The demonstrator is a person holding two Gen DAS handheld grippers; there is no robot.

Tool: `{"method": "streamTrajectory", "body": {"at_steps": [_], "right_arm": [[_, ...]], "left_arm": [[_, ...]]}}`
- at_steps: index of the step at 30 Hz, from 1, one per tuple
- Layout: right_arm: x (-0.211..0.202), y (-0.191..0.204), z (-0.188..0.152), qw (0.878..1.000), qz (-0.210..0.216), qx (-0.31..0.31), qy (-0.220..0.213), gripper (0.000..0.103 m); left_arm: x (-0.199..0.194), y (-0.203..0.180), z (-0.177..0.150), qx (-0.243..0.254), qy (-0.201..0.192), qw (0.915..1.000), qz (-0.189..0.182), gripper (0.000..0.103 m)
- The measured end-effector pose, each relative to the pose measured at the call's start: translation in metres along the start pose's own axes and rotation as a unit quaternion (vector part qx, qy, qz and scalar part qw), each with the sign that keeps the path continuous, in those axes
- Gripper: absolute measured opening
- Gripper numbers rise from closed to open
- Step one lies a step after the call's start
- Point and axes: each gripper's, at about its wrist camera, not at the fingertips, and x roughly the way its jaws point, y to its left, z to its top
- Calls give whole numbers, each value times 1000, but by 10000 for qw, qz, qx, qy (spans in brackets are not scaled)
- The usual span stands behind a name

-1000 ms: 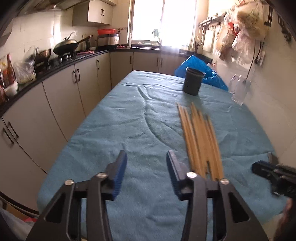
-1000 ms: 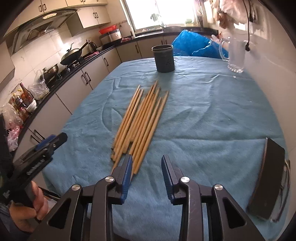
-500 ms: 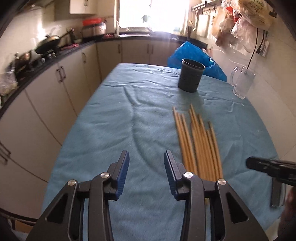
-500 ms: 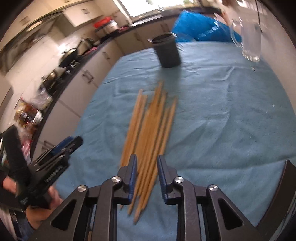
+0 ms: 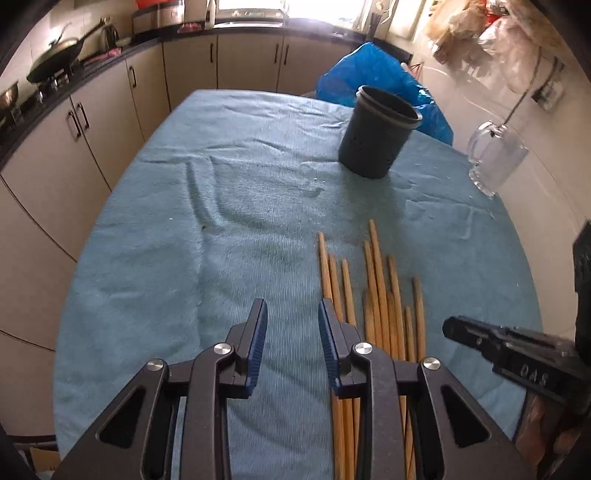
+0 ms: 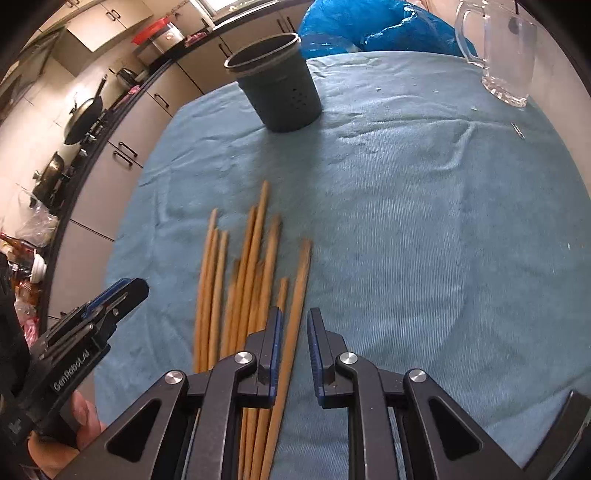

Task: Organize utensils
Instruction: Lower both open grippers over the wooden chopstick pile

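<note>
Several wooden chopsticks (image 5: 373,288) lie side by side on the blue cloth (image 5: 221,240). A dark perforated holder (image 5: 376,140) stands upright beyond them. My left gripper (image 5: 291,314) hangs over bare cloth just left of the bundle, its jaws closing with nothing between them. My right gripper (image 6: 295,317) points down at the near end of the chopsticks (image 6: 251,266). Its jaws are closing, and the rightmost stick shows in the gap with the pads apart from it. Each gripper appears in the other's view, the right gripper (image 5: 454,328) and the left gripper (image 6: 129,291).
A clear glass mug (image 6: 506,55) stands at the far right near the wall. A blue plastic bag (image 6: 369,26) lies behind the holder (image 6: 284,96). A black object (image 6: 580,406) sits at the near right edge. Kitchen cabinets and a stove with pans run along the left.
Both grippers have moved forward over the table and tilted down toward the chopsticks. Both pairs of jaws have narrowed, and the right ones now straddle the rightmost stick.
</note>
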Motion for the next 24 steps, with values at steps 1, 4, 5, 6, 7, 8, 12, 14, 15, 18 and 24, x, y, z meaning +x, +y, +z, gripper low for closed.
{"method": "streamTrajectory", "body": {"at_steps": [1,4,5,6,7,8,12,14,15,18,24], "right_arm": [[4,-3,7,10000,-21,49,24,16],[9,-6,13,9999,-26,95,79,16],[12,-7,15,9999,-40,117,115,16],[15,-7,18,9998,-45,131,149,16],[18,-8,19,9997,-47,134,176,16],[21,-9,22,9997,-41,138,211,16],[26,-13,25,9995,-34,165,272,16],[30,-15,29,9994,-62,171,298,16],[31,-16,30,9993,-54,186,305,17],[31,-15,32,9993,-47,180,312,17],[34,-10,34,9993,-103,97,350,17]], "left_arm": [[5,0,4,-18,54,10000,-15,28],[23,-2,15,-64,218,9997,-46,28],[29,-3,18,-79,280,9995,-93,28],[35,-3,23,-123,330,9993,-108,27],[37,-2,25,-156,345,9992,-106,27],[41,-3,29,-175,363,9991,-140,27],[47,-6,38,-159,370,9991,-157,27],[52,-9,40,-134,406,9990,-112,28],[55,-11,40,-138,427,9989,-159,27],[60,-17,42,-31,460,9989,-86,27],[64,-20,40,108,455,9989,78,24]]}}
